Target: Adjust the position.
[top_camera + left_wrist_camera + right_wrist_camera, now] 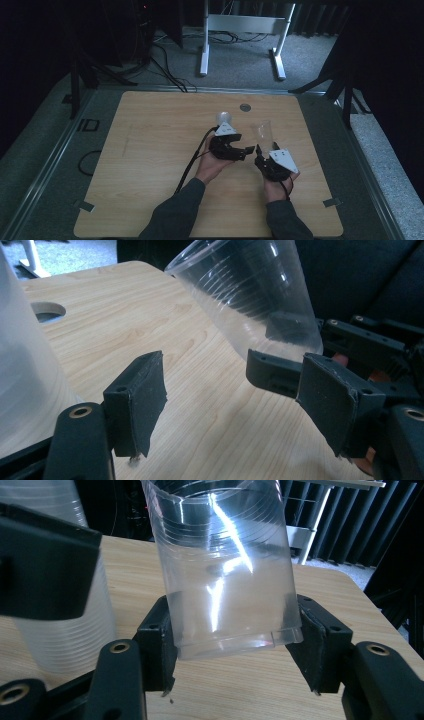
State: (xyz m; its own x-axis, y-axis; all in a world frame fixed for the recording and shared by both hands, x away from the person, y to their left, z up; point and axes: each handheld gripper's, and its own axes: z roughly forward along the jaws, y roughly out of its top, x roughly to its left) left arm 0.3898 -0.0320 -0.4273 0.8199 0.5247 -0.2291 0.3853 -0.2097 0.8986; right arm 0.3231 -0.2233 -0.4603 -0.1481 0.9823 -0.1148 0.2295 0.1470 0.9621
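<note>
Right gripper (pixel 235 645) clamped on clear cup (pixel 225 570) near its base — pads pressed on both sides, cup tilted, mouth up and away, lifted off table (pixel 150 165). In high view, cup (pixel 264 134) at roughly 12 o'clock of right gripper (pixel 261 151), right of table centre.

Left gripper (pixel 235 395) partly open, nothing between the pads; bare wood visible through the gap. Left gripper view: held cup (pixel 250 295) at about 1 o'clock of the jaws, with right gripper's jaw tips just below its base. Not touching it.

Second cup, or a stack of cups (pixel 65 625) — ribbed, translucent, hard to tell how many — standing on table. High view puts it (pixel 223 118) at 12 o'clock of left gripper (pixel 246 150), just behind it. Same thing as the pale wall (pixel 25 355) at 9 o'clock in left gripper view.

Status, as a judgement: looks like one cup pulled off or about to go onto the stack — direction not readable from this. Done: one cup secured in right jaws, clear of the stack. Left: placement of held cup somewhere, either nested on the stack or set down apart; left jaws free to steady the stack or take the cup by the rim. No cup set down alone anywhere on table yet.

Round hole (pixel 245 107) in table at 12 o'clock, beyond the cups, unused.
</note>
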